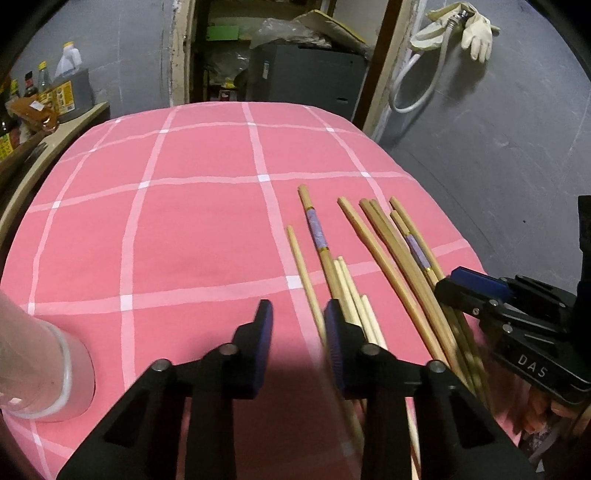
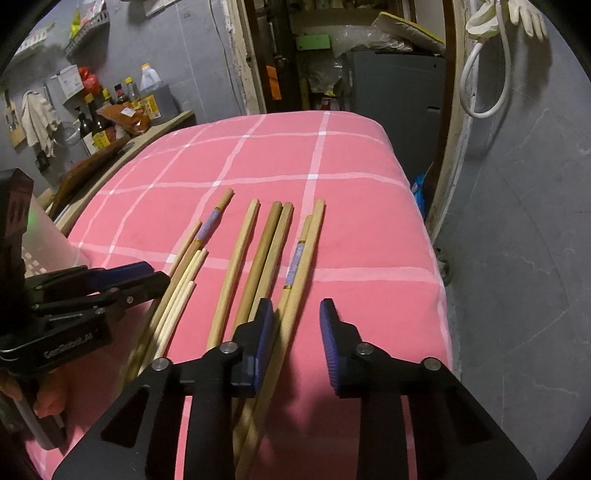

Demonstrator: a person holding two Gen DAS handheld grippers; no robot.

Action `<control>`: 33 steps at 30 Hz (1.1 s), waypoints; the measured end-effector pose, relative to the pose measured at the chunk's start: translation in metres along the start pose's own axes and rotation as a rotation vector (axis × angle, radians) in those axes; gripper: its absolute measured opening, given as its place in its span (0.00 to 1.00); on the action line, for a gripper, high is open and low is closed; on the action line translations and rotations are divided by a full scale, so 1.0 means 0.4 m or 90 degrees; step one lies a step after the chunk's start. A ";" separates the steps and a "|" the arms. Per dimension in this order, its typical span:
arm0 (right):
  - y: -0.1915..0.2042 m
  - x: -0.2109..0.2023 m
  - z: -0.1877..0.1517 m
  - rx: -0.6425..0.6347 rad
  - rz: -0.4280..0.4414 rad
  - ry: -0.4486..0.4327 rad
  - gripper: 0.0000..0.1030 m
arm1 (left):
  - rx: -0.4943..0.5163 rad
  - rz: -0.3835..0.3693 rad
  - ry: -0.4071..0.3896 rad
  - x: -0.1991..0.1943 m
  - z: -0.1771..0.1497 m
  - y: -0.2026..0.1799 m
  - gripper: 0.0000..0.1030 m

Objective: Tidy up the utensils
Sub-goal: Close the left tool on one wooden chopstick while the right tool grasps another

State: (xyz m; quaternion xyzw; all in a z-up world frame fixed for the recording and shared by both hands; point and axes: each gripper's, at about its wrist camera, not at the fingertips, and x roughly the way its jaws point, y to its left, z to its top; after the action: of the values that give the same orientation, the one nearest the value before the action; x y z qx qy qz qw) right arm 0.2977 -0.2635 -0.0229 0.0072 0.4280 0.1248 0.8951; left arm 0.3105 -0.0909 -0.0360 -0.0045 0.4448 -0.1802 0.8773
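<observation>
Several wooden chopsticks point(image 1: 384, 251) lie side by side on a pink checked cloth point(image 1: 192, 221); two have purple bands. They also show in the right wrist view point(image 2: 236, 258). My left gripper point(image 1: 298, 325) is open and empty, just left of the nearest pale chopsticks. My right gripper point(image 2: 297, 325) is open and empty, low over the right-hand chopsticks, its left finger beside them. Each gripper shows in the other's view, the right one point(image 1: 480, 291) and the left one point(image 2: 122, 284). A translucent white holder point(image 1: 44, 373) stands at the left on the cloth.
A counter at the left carries bottles and jars point(image 2: 107, 114). Behind the table is a dark cabinet point(image 1: 310, 74) in a doorway. A hose and gloves point(image 1: 461, 29) hang on the grey wall at the right. The cloth's right edge point(image 2: 436, 266) drops to the floor.
</observation>
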 end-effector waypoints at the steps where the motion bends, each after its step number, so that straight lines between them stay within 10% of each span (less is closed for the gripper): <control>1: -0.003 -0.002 0.000 0.004 0.005 0.000 0.21 | -0.003 -0.005 0.004 0.003 0.002 0.003 0.21; 21: 0.001 0.038 0.046 0.012 -0.020 0.031 0.18 | 0.001 -0.002 0.020 0.022 0.017 -0.014 0.10; 33: -0.049 0.057 0.049 0.130 0.084 0.065 0.09 | -0.037 -0.032 0.040 0.023 0.029 0.019 0.04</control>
State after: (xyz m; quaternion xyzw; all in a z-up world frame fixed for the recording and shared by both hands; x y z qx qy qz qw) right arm 0.3307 -0.2753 -0.0305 0.1204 0.4823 0.1395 0.8564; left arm 0.3269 -0.0886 -0.0374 -0.0356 0.4768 -0.1889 0.8577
